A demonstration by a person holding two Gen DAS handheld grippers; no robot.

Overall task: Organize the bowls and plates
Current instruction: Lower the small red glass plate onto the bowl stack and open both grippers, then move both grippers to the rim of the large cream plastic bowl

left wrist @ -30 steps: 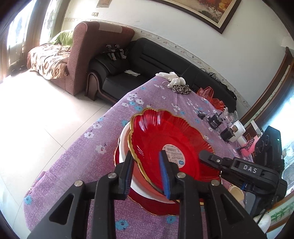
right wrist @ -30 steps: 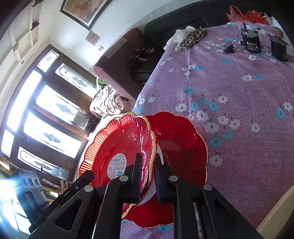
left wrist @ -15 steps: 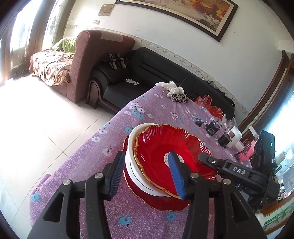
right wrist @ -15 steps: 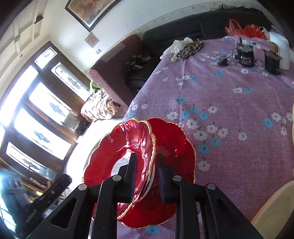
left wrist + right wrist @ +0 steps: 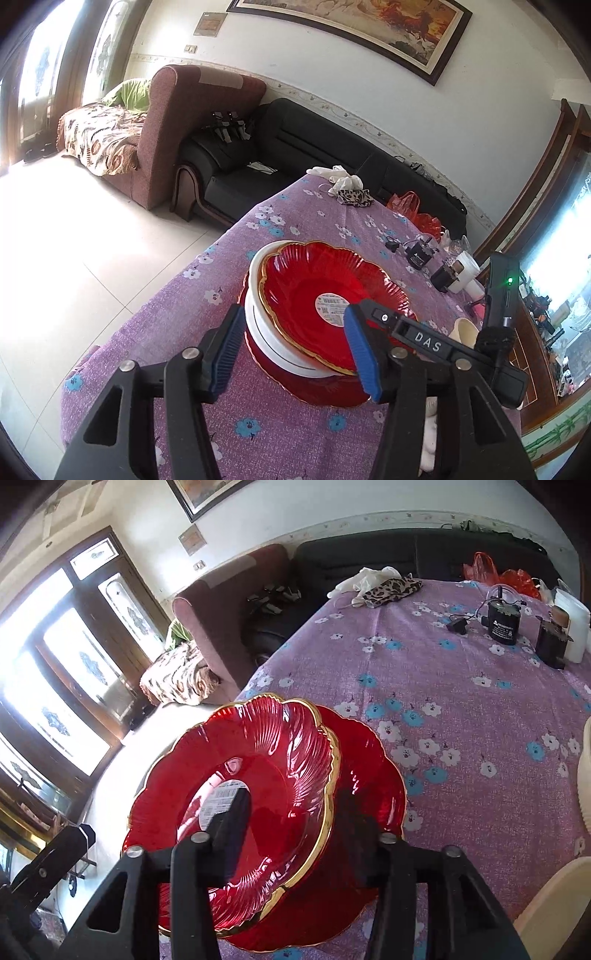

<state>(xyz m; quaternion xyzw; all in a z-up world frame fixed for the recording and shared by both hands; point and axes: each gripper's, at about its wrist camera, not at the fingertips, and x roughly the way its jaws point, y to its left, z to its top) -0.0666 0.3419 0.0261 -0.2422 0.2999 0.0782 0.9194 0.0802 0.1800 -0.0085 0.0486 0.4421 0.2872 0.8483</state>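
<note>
Both grippers let go of the top plate.
Left gripper [image 5: 295, 349] and right gripper [image 5: 291, 834] have just opened their fingers half-wide, holding nothing; red plate [image 5: 325, 295] sits on the white bowl [image 5: 258, 325], stack done.

A stack of dishes sits near the close left corner of the bench. At the bottom lies a flat red plate [image 5: 325, 393] with a scalloped gold rim. On it stands a white bowl [image 5: 258, 325]. Resting tilted in the bowl is a ribbed red glass plate [image 5: 295, 291], gold-edged, with a white barcode sticker at its centre.
</note>
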